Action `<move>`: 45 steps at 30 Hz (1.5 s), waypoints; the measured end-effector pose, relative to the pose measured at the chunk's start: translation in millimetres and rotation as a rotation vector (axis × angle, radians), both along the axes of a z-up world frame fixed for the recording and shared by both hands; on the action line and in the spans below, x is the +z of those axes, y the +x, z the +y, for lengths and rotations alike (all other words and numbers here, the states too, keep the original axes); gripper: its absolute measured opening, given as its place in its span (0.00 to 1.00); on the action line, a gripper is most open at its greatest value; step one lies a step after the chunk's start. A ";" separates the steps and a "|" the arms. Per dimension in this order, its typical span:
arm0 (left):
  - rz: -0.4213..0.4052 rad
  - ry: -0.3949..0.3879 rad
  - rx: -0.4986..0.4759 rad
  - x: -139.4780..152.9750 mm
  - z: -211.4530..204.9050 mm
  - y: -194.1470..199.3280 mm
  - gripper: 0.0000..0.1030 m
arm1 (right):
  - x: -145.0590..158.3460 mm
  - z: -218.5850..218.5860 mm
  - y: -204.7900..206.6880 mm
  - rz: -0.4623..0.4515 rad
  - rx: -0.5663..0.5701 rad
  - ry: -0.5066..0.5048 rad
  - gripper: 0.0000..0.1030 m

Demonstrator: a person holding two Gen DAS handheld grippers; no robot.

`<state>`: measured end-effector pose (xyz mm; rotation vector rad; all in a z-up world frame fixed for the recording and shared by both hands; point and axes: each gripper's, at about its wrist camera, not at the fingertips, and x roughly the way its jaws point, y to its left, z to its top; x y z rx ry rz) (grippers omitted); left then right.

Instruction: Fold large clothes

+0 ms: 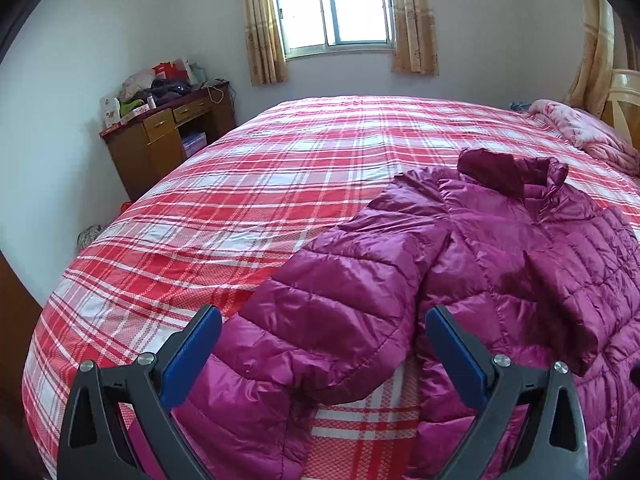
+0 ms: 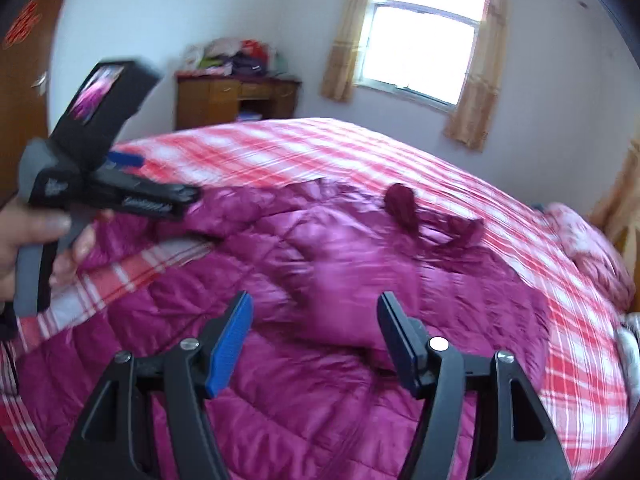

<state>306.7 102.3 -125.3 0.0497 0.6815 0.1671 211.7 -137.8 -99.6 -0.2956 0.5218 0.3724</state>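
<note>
A magenta quilted puffer jacket (image 1: 500, 248) lies face up on the red plaid bed (image 1: 240, 184), its dark collar (image 1: 508, 172) toward the far side. One sleeve (image 1: 320, 312) runs down between the spread fingers of my left gripper (image 1: 324, 344), which is open and not pressing on it. In the blurred right wrist view the jacket (image 2: 340, 264) fills the middle. My right gripper (image 2: 316, 340) hovers over its body, open, with nothing pinched. A hand (image 2: 24, 236) holds the left gripper (image 2: 160, 180) at the left edge, over the sleeve.
A wooden desk (image 1: 168, 136) piled with clutter stands against the far left wall. A curtained window (image 1: 332, 4) is behind the bed. A pink blanket (image 1: 592, 136) lies bunched at the bed's right end by a headboard (image 1: 624, 92). Bare plaid sheet stretches left of the jacket.
</note>
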 end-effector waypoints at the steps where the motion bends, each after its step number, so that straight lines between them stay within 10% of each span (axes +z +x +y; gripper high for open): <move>1: -0.007 0.001 -0.007 2.6 -5.2 -0.7 0.99 | -1.6 -5.8 9.0 0.016 -0.046 -0.003 0.48; 11: -0.027 0.026 -0.160 11.6 -98.8 3.6 0.99 | -62.5 -20.9 64.4 0.233 -0.228 -0.072 0.36; 17: 0.039 0.094 -0.144 -6.9 -131.8 28.6 0.99 | -27.8 -62.2 56.8 0.230 -0.256 0.048 0.34; 22: -0.077 0.062 -0.178 22.3 -147.1 22.8 0.99 | -6.1 -139.1 82.8 0.162 -0.486 0.144 0.34; 32: 0.146 0.092 -0.165 -50.2 -176.9 85.0 0.99 | -34.4 -173.9 138.4 0.231 -0.528 0.174 0.34; 45: 0.217 -0.027 -0.188 -72.0 -163.4 94.0 0.99 | -49.2 -173.4 146.4 0.318 -0.532 0.156 0.35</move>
